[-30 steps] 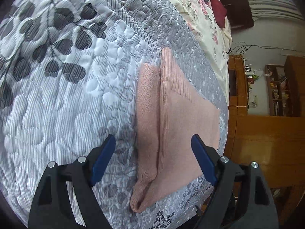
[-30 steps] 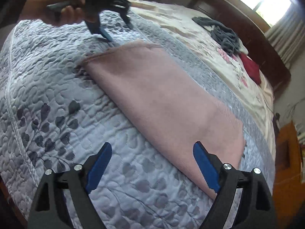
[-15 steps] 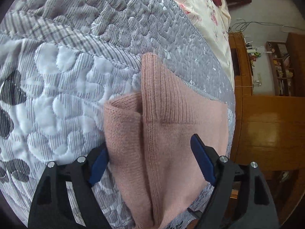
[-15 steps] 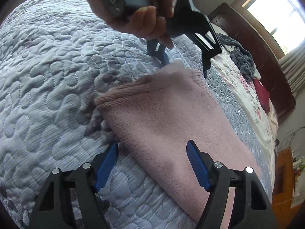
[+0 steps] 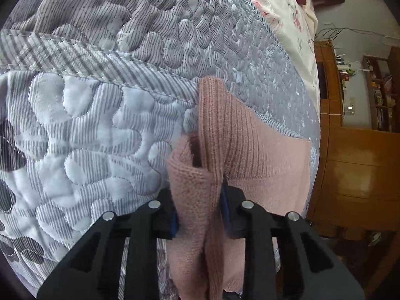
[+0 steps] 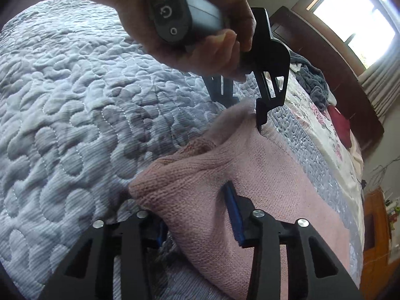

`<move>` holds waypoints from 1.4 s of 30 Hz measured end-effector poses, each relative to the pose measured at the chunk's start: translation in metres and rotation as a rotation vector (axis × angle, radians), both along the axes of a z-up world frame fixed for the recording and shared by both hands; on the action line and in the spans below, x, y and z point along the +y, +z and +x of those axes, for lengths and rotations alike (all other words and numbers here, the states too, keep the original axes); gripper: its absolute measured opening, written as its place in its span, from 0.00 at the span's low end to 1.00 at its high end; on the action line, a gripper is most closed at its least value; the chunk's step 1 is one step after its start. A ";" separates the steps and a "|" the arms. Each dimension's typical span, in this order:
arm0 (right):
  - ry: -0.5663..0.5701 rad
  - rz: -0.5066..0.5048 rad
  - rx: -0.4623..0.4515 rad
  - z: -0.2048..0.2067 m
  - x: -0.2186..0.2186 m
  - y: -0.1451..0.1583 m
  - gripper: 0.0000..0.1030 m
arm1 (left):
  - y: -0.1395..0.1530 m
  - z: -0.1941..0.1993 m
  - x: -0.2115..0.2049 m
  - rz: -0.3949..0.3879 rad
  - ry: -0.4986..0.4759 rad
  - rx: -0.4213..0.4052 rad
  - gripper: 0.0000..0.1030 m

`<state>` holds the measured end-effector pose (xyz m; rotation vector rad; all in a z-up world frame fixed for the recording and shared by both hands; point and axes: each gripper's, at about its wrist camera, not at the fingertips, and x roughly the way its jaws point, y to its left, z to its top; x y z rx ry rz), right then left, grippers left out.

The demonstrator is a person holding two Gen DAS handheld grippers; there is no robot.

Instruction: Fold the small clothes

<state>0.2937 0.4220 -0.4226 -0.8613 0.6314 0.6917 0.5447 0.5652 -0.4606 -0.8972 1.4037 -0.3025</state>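
Observation:
A pink knit garment [image 5: 262, 155] lies folded on the grey quilted bedspread [image 5: 100, 125]. My left gripper [image 5: 200, 210] is shut on its near edge, which stands bunched between the blue pads. In the right wrist view the same garment [image 6: 275, 175] stretches away to the right. My right gripper [image 6: 197, 222] is pinched on its thick near corner, the left pad tucked under the fabric. Further along that edge a hand [image 6: 200, 37] holds the left gripper [image 6: 246, 110], which lifts the other corner a little off the bedspread [image 6: 75, 100].
A floral sheet [image 6: 322, 125] covers the far part of the bed, with a grey clothes heap [image 6: 312, 80] and a red cushion [image 6: 340, 125] near the dark headboard [image 6: 337, 70]. A wooden cabinet [image 5: 355, 170] stands just past the bed's edge.
Both grippers came down to the garment's short edge and closed on it, one at each corner. The fabric now bunches up between the pads.

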 end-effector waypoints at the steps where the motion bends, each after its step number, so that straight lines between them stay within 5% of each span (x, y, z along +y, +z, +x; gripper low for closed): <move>1: -0.009 0.010 0.012 0.001 0.000 0.002 0.28 | 0.001 0.000 0.000 0.002 -0.001 0.004 0.21; 8: -0.073 0.107 0.073 0.011 -0.008 0.030 0.12 | 0.019 0.004 -0.006 0.032 -0.025 0.011 0.17; 42: -0.265 0.435 0.168 0.043 -0.081 0.140 0.10 | 0.145 0.040 -0.084 0.243 -0.141 -0.026 0.16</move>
